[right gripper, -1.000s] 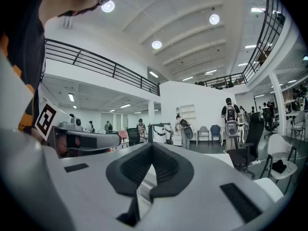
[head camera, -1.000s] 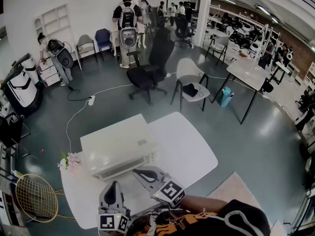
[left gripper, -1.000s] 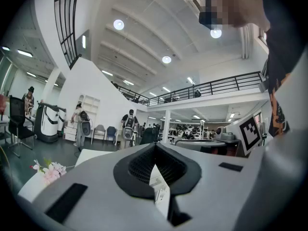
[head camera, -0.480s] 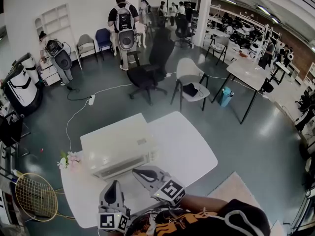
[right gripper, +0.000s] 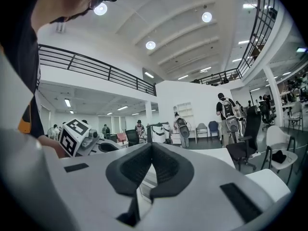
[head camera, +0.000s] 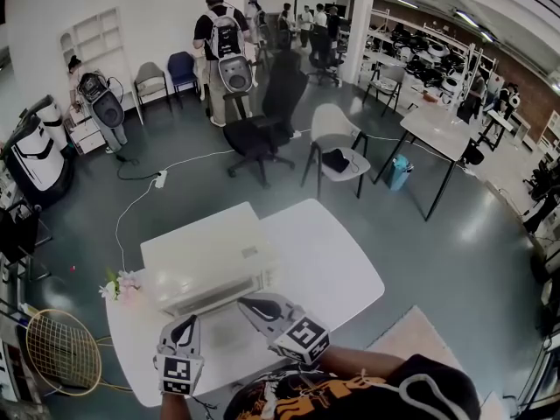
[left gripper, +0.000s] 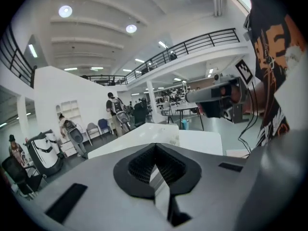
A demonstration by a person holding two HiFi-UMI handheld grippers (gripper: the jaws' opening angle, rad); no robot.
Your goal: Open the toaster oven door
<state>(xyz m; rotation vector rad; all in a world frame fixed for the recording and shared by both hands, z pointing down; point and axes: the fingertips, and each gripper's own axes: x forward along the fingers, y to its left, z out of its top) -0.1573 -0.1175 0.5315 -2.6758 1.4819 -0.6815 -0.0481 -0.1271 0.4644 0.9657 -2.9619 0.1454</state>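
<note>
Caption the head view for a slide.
Left gripper and right gripper, both shut, face the toaster oven on a table.

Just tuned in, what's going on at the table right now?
A person stands at a white table with a gripper in each hand, facing the front of a white toaster oven. The right gripper is close to the oven's front, and the left gripper is lower and to the left. Both have their fingers together and hold nothing. Whether the door is open cannot be told from these views.
</note>
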